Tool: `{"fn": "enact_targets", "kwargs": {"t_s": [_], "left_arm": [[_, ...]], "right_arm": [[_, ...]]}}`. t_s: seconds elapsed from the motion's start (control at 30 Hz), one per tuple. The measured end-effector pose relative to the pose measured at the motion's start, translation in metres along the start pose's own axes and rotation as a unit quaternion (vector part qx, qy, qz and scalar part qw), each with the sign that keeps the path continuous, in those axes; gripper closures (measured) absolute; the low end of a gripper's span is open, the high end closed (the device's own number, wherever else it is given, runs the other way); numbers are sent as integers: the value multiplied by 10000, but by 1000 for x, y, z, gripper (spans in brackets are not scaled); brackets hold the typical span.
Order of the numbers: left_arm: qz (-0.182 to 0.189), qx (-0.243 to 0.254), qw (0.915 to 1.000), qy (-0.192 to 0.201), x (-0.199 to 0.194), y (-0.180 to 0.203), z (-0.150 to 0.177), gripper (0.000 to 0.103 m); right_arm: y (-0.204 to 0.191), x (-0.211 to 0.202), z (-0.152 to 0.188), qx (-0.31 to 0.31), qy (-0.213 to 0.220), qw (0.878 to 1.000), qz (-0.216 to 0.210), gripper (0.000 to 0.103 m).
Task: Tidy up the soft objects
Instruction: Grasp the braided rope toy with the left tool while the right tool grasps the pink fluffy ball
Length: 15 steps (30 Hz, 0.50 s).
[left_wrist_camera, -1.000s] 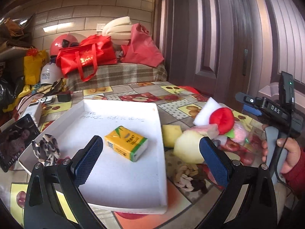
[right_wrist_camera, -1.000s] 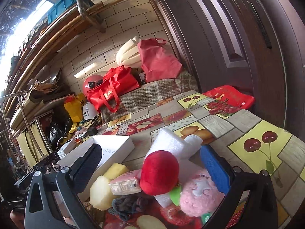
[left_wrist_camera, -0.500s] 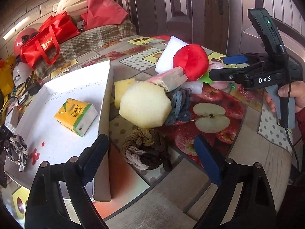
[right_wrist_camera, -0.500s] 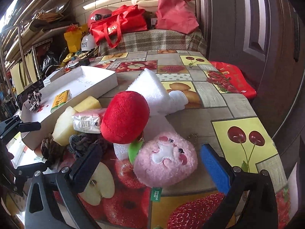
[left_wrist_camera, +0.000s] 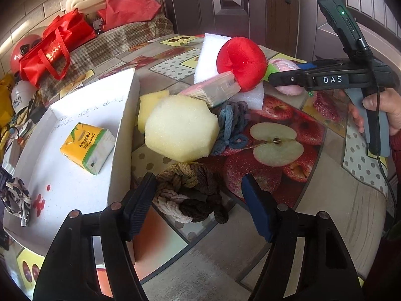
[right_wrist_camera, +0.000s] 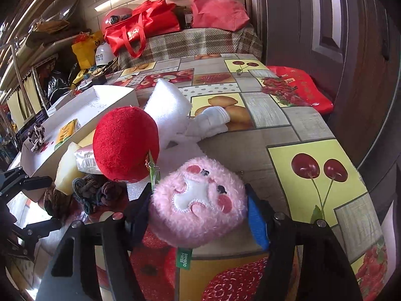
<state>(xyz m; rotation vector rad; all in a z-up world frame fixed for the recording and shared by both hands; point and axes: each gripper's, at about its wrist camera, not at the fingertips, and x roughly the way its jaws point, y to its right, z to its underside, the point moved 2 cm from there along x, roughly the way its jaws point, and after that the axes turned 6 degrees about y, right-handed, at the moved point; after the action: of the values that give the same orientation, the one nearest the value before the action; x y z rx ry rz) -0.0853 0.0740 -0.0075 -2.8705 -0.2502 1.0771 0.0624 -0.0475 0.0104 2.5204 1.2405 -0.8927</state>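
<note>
The left gripper (left_wrist_camera: 199, 195) points down at a braided brown rope knot (left_wrist_camera: 191, 195) lying on the table (left_wrist_camera: 325, 213). Its fingers (left_wrist_camera: 140, 202) are closing, about half apart; the knot sits between them, the left finger at the knot's edge and the right finger standing a little clear of it, so the rope is not yet clamped. Just beyond the fingertips lies a pale yellow sponge (left_wrist_camera: 181, 126), with a blue-grey rope knot (left_wrist_camera: 231, 123) touching it on the right. Further off are a red plush ball (left_wrist_camera: 240, 60), a wrapped tissue pack (left_wrist_camera: 213, 90) and a white foam block (left_wrist_camera: 209, 55). To the left of the fingers stands a white cardboard tray (left_wrist_camera: 120, 150) holding a yellow tissue pack (left_wrist_camera: 87, 145) and a black-and-white hair tie (left_wrist_camera: 15, 200).

The right gripper (right_wrist_camera: 198, 213) has a pink plush toy (right_wrist_camera: 198, 203) between its fingers (right_wrist_camera: 257, 223), which are closing. Both fingers lie against the toy's fluffy sides, though how firmly they press cannot be told; the toy rests on the table. Its green label (right_wrist_camera: 183, 258) hangs toward the camera. Just beyond the left fingertip sits the red plush ball, with the white foam block behind it and a rolled white cloth (right_wrist_camera: 213, 123) further right. A hand (left_wrist_camera: 383, 110) holds the right gripper's handle.
</note>
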Motion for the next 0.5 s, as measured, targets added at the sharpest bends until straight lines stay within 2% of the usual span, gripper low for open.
{"fn": "enact_targets", "kwargs": {"t_s": [0.1, 0.17, 0.2, 0.23, 0.27, 0.4, 0.5], "left_arm": [[-107, 82, 9997, -189, 8, 2, 1, 32], [-58, 203, 9996, -179, 8, 7, 2, 33], [-16, 224, 9996, -176, 8, 9, 2, 36], [-13, 220, 9996, -154, 7, 10, 2, 55], [-9, 193, 9997, -150, 7, 9, 2, 62], [-42, 181, 9998, 36, -1, 9, 1, 68], [-51, 217, 9989, 404, -15, 11, -1, 68]], "right_arm": [[4, 2, -1, 130, -49, 9999, -61, 35], [2, 2, -1, 104, -46, 9999, -78, 35], [0, 2, -1, 69, -22, 9999, -73, 35], [-1, 0, -1, 33, 17, 10000, -67, 35], [-3, -2, -1, 5, 75, 10000, -55, 35], [-1, -11, -3, 40, 328, 9994, 38, 36], [3, -23, -5, 109, 659, 9977, 110, 36]]}}
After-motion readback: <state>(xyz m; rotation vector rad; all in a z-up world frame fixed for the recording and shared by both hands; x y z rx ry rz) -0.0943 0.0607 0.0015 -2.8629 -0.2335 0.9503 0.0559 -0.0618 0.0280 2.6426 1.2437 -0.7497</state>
